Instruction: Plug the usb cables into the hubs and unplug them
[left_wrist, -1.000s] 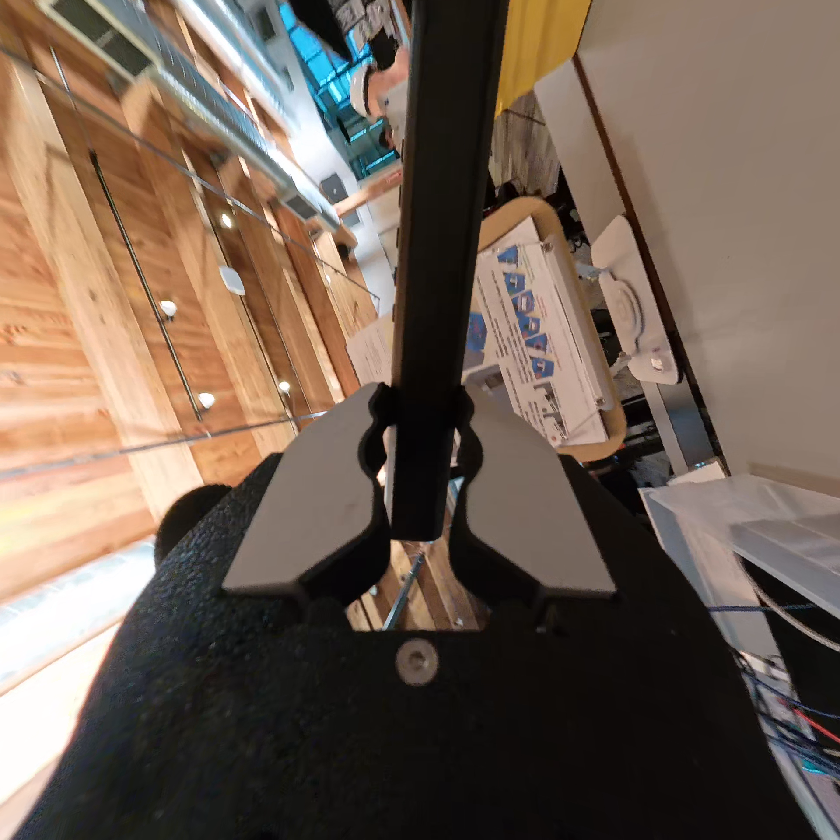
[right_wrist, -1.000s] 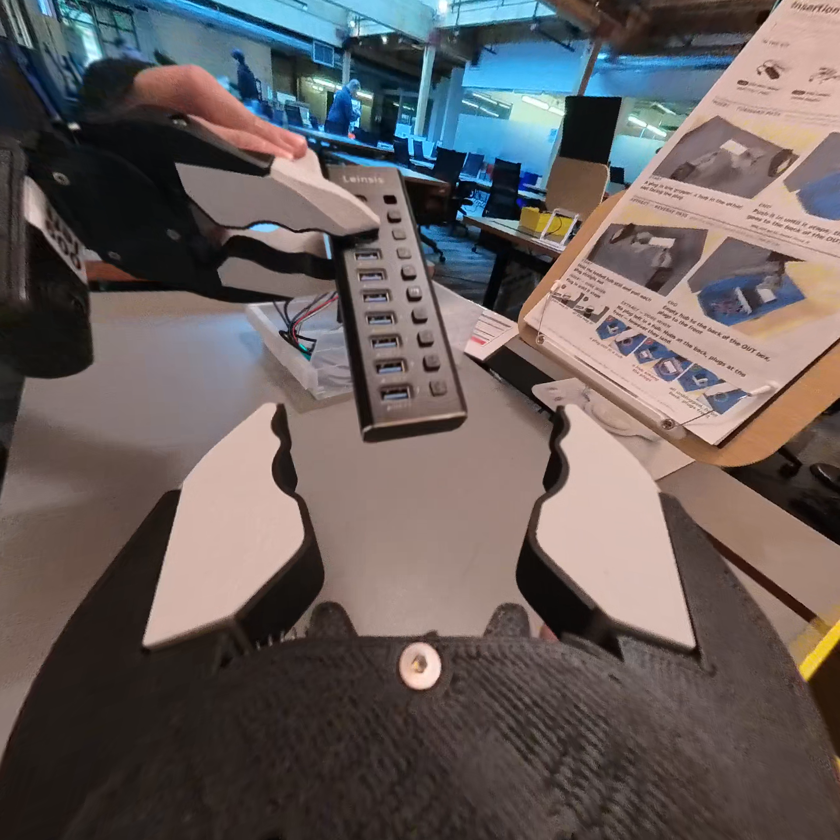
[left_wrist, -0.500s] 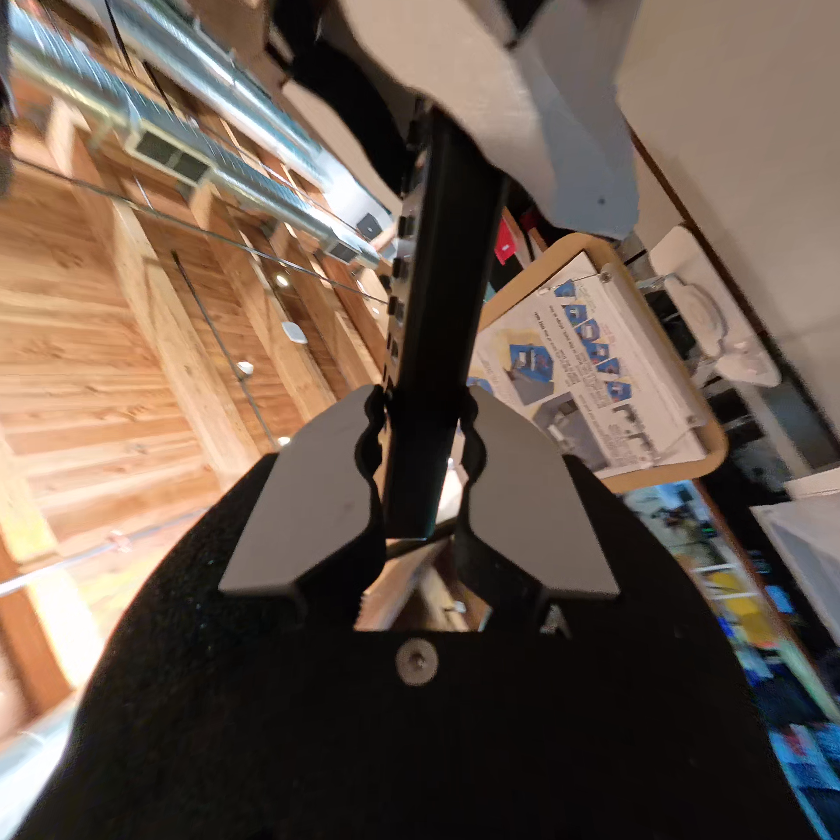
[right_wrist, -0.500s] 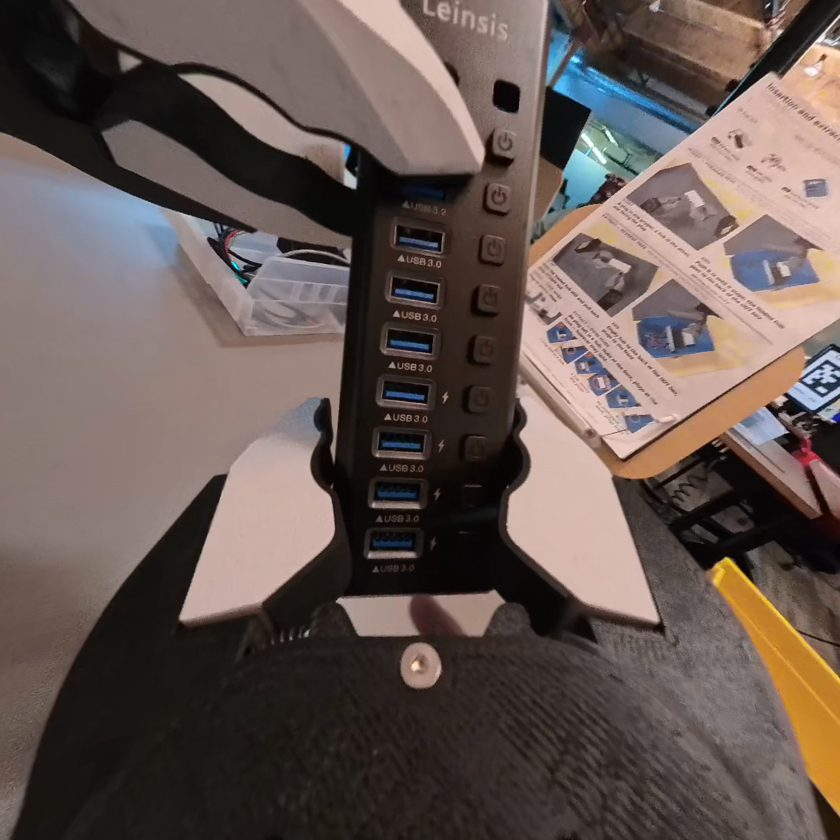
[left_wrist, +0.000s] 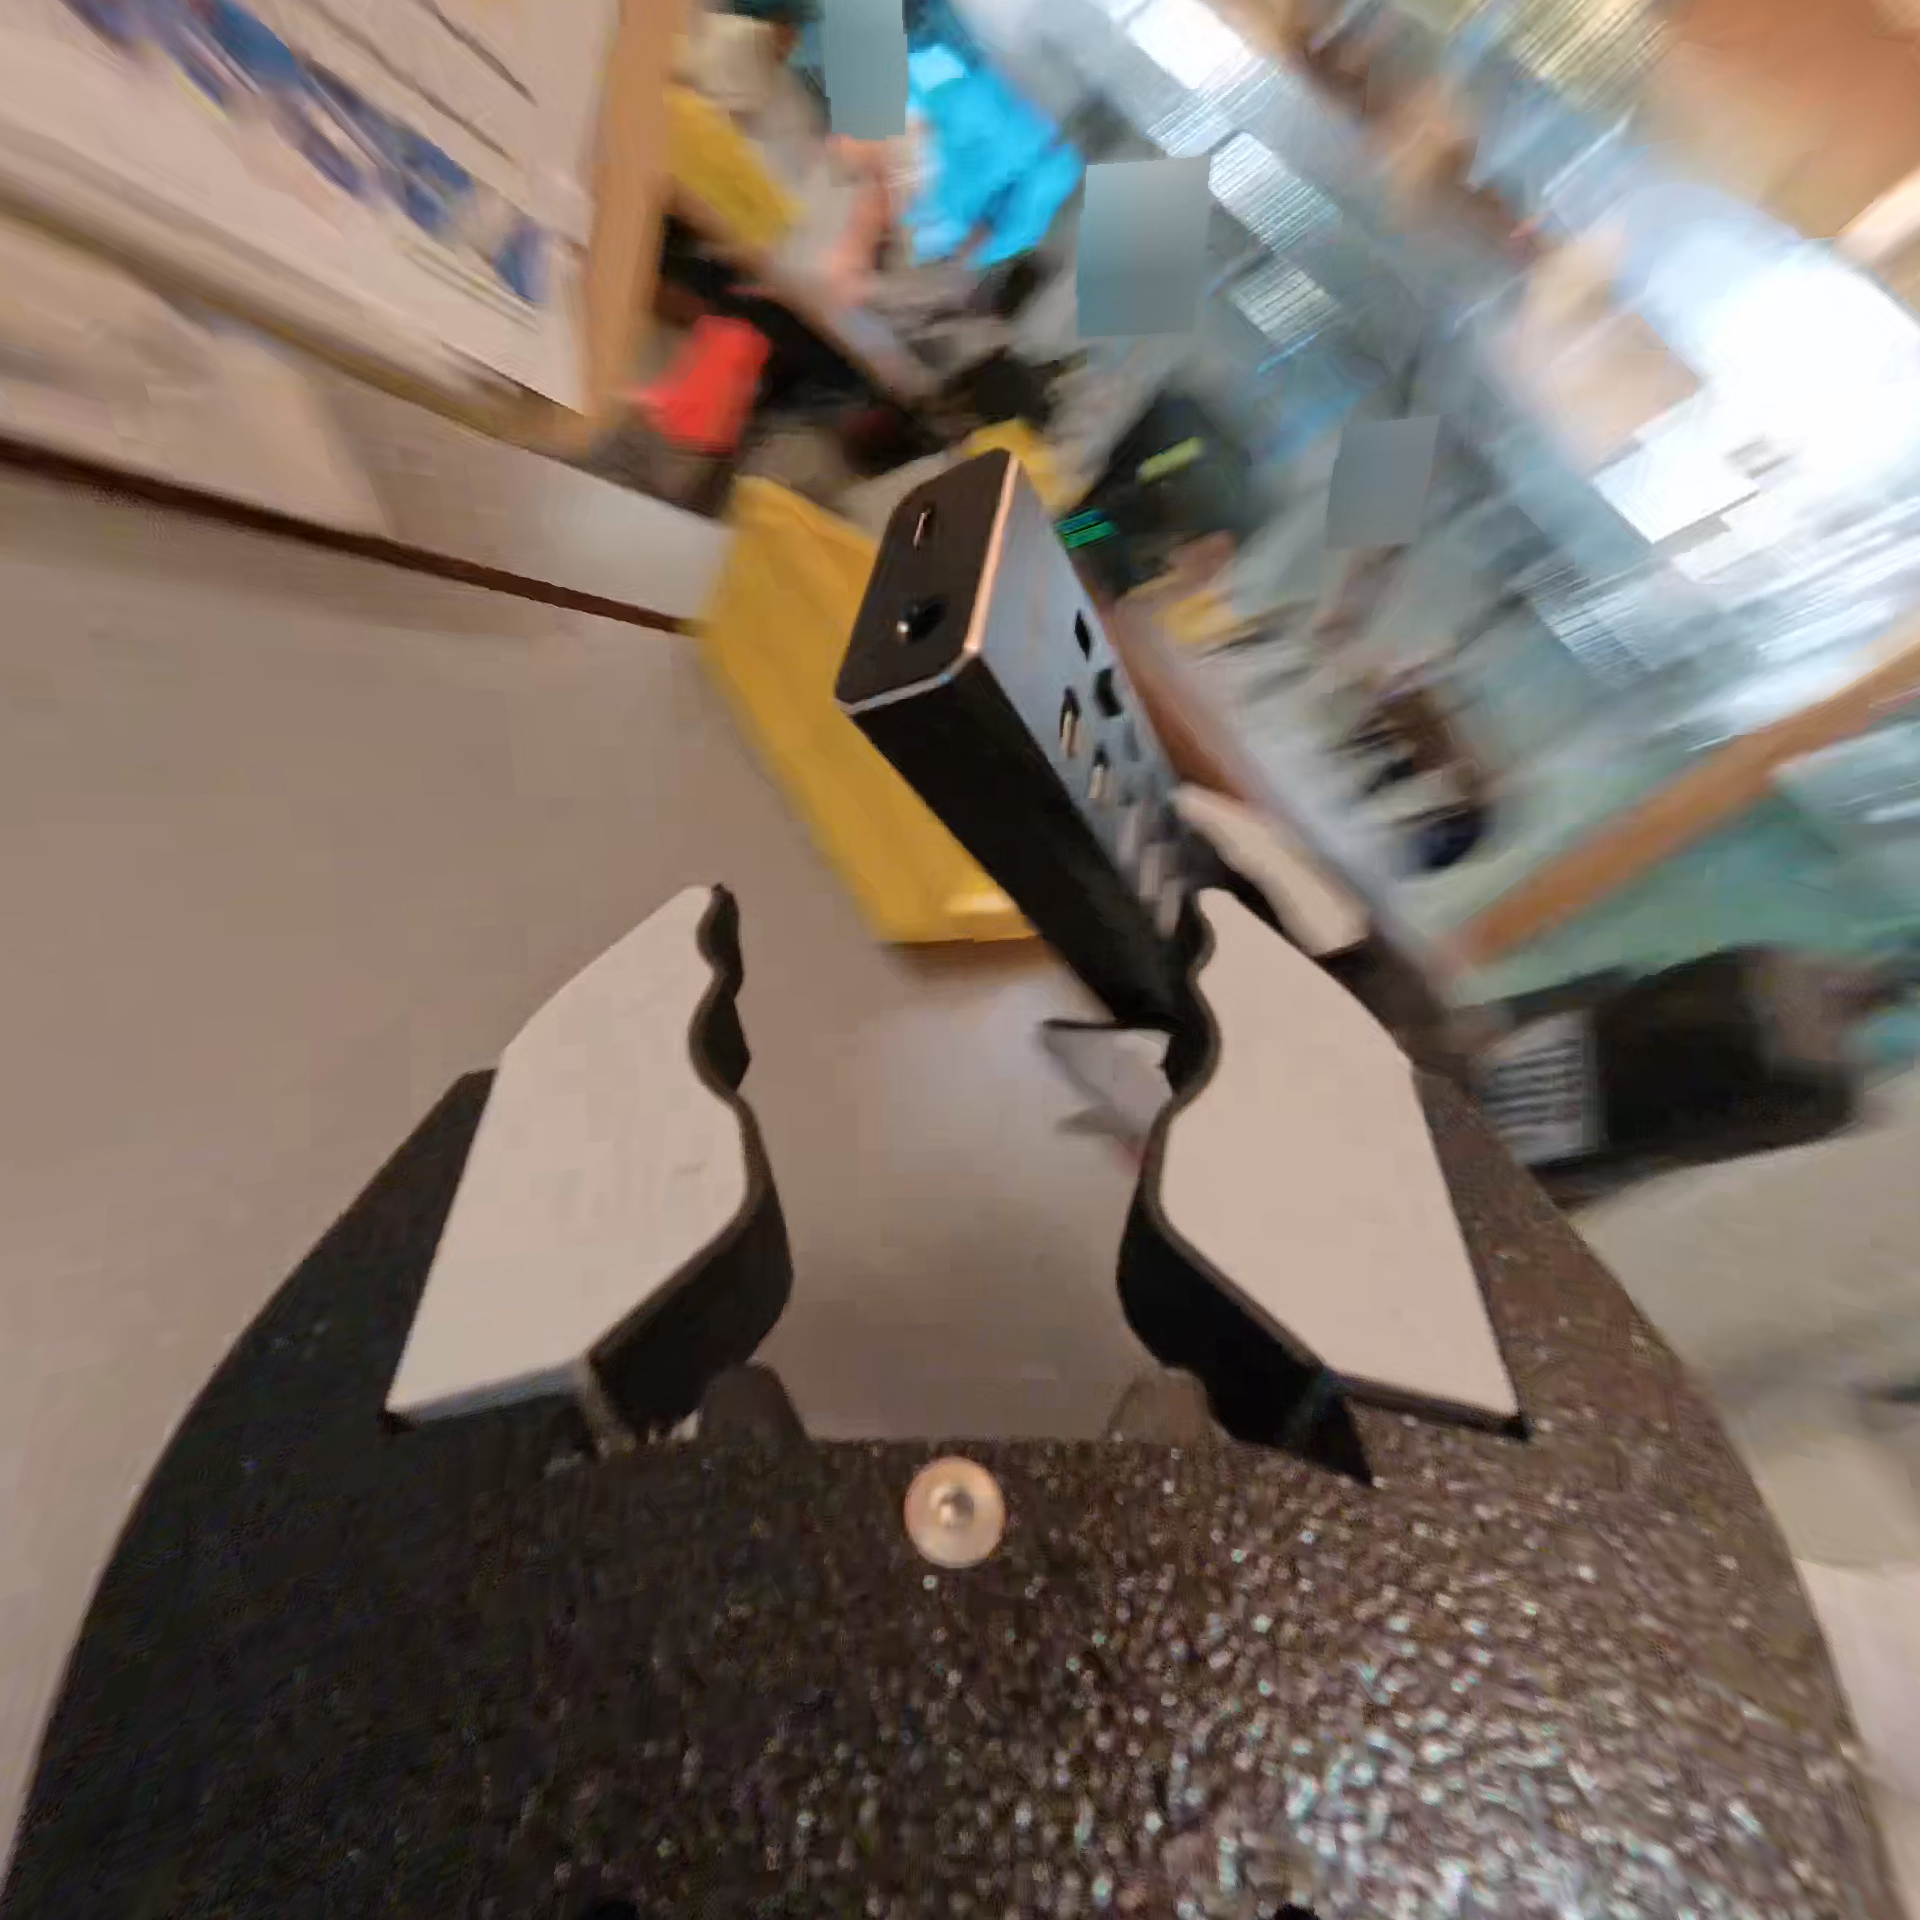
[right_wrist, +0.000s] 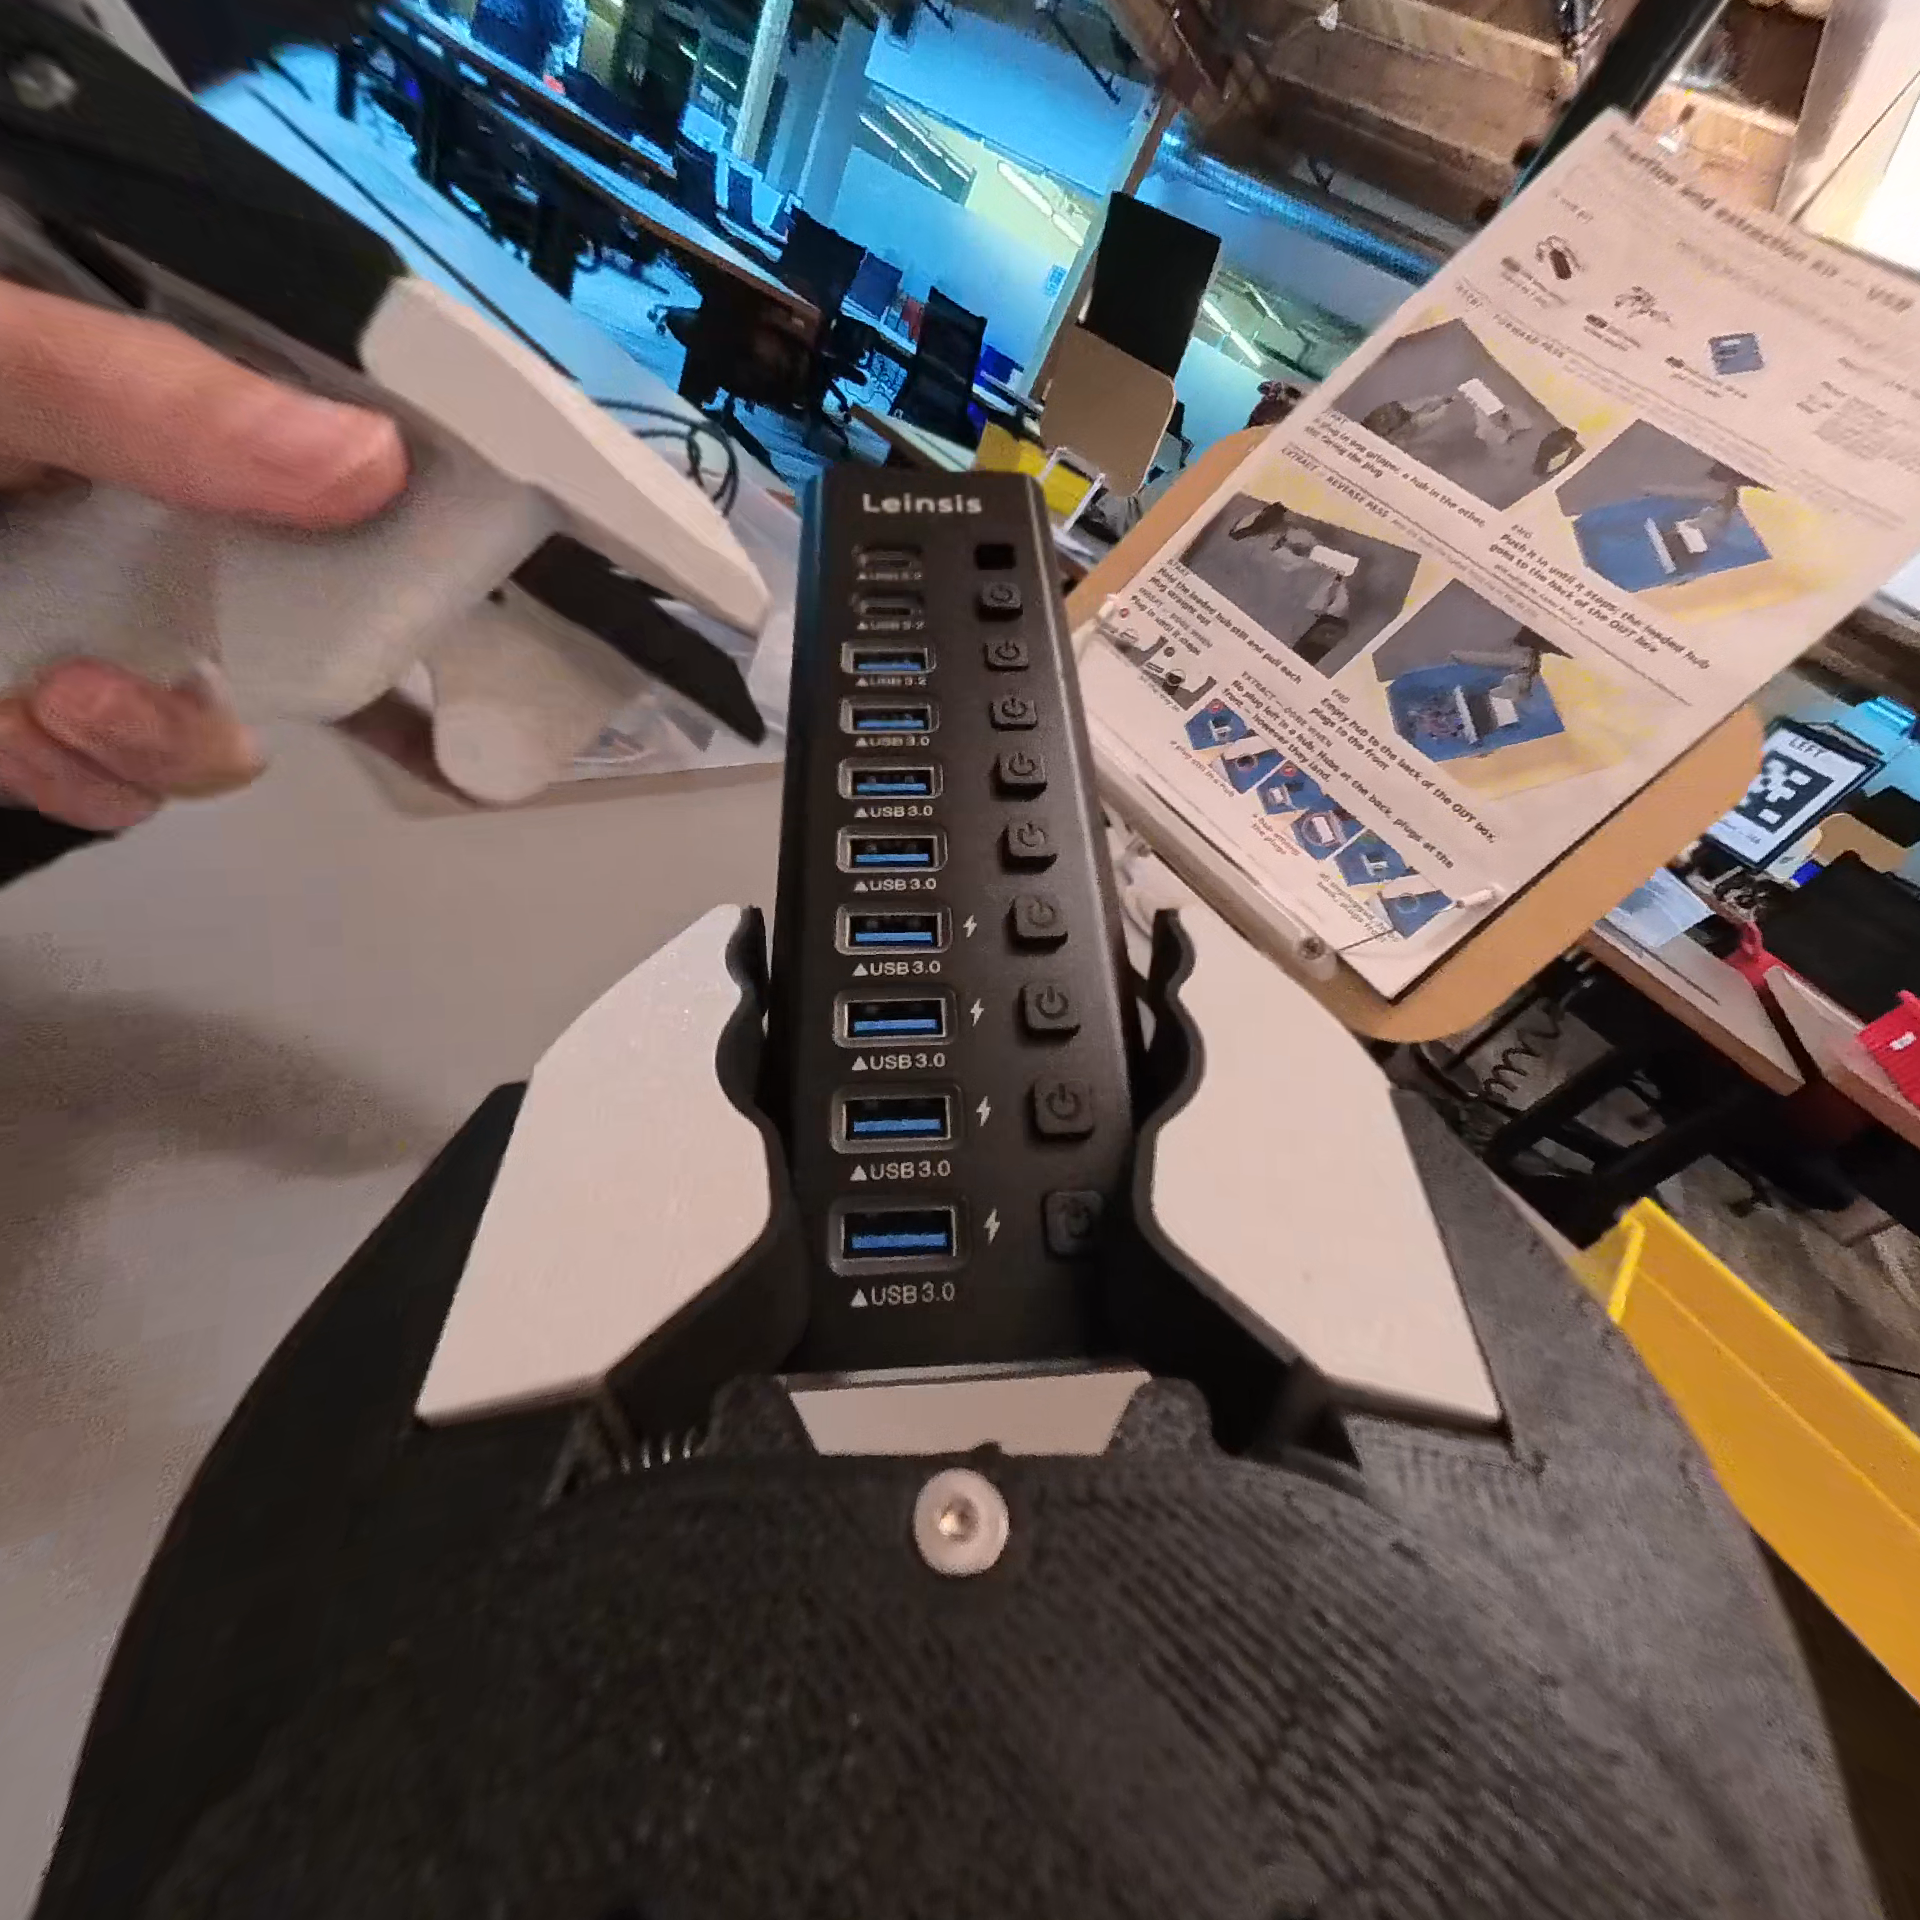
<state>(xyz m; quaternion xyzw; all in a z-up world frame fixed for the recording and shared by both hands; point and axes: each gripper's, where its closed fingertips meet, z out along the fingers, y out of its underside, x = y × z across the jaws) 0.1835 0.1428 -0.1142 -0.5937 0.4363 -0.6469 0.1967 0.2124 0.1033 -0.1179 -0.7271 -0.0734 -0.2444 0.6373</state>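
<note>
A black USB hub (right_wrist: 935, 831) with a row of blue ports and round buttons stands up between my right gripper's (right_wrist: 956, 935) fingers, which are shut on its lower half. All the ports I can see are empty. My left gripper (left_wrist: 956, 956) is open and empty. In its view the hub (left_wrist: 997, 707) sticks up to the right of it, still held at its lower end by the right gripper's fingers (left_wrist: 1268, 883). In the right wrist view the left gripper (right_wrist: 675, 675) hangs at upper left, apart from the hub, with a person's hand (right_wrist: 187, 457) on it. No USB cable shows.
A grey table (right_wrist: 260, 987) lies below. An illustrated instruction sheet on a wooden board (right_wrist: 1455, 623) stands at the right. A yellow bin (right_wrist: 1766, 1434) sits at the table's right edge and also shows in the left wrist view (left_wrist: 821, 748). The left wrist view is heavily blurred.
My left gripper has opened, let go of the hub's top end and swung away to the left. My right gripper, which closed on the hub's lower end, now holds it alone.
</note>
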